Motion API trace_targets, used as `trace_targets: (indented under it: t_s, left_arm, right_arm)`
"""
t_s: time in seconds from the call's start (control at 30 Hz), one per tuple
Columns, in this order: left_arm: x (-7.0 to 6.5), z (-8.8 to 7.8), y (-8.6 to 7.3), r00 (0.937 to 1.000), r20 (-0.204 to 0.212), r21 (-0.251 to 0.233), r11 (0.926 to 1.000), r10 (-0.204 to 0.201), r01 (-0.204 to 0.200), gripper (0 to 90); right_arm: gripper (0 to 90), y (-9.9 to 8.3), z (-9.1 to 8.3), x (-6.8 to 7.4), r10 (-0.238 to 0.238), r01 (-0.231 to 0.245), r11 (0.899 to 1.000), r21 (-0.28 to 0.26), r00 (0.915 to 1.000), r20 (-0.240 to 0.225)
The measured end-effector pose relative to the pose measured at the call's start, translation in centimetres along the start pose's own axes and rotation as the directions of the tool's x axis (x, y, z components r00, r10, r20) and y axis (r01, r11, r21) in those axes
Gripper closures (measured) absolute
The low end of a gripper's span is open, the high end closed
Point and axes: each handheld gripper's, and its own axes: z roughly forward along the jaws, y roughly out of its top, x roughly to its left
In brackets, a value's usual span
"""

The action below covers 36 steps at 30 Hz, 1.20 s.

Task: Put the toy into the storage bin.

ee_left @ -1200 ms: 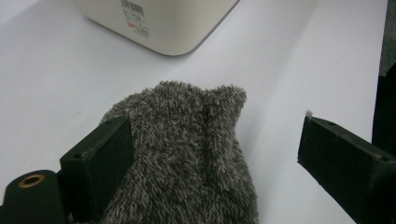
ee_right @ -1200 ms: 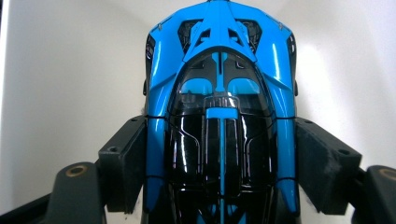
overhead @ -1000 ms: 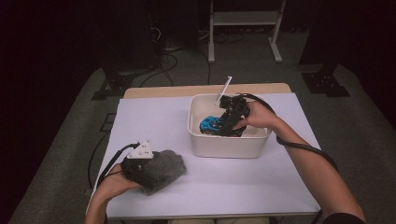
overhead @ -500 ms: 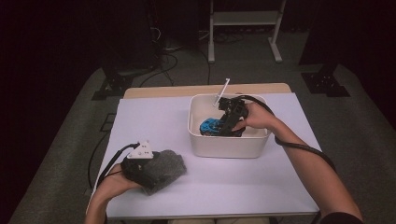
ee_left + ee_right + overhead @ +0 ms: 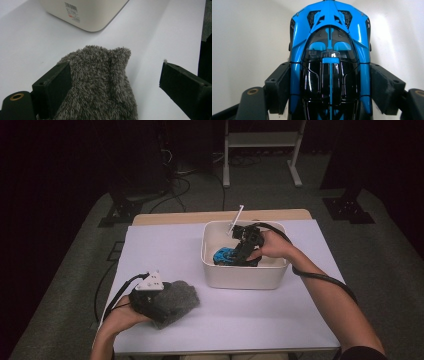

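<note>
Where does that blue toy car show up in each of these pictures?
High view: the blue toy car lies in the white bin, right of centre, at the right gripper.
Left gripper view: the car is not in this picture; the bin's corner is at the top.
Right gripper view: the car sits centre, between the jaws, on the bin's white floor.
Shared landmark: the bin.

A white table point(image 5: 165, 255) carries a cream bin point(image 5: 243, 276) and grey fuzzy cloth point(image 5: 177, 300).

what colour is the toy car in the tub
Bright blue with a glossy black canopy; the toy car shows best in the right gripper view.
</note>
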Motion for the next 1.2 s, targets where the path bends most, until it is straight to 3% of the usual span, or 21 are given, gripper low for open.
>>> trace_targets:
  t_s: [0.87,1.2]
  left_arm:
    - [-0.1,-0.1,-0.1,1.0000,-0.002,-0.004,1.0000,-0.006,0.006,10.1]
    - [-0.3,-0.1,0.0,1.0000,-0.003,-0.002,1.0000,-0.005,0.005,10.1]
  right_arm:
    - [24.9,-0.1,1.1,-0.5,0.031,-0.029,0.998,0.051,0.9989,-0.036]
    - [25.9,-0.2,1.0,-0.5,0.048,-0.046,0.998,0.046,0.9980,-0.043]
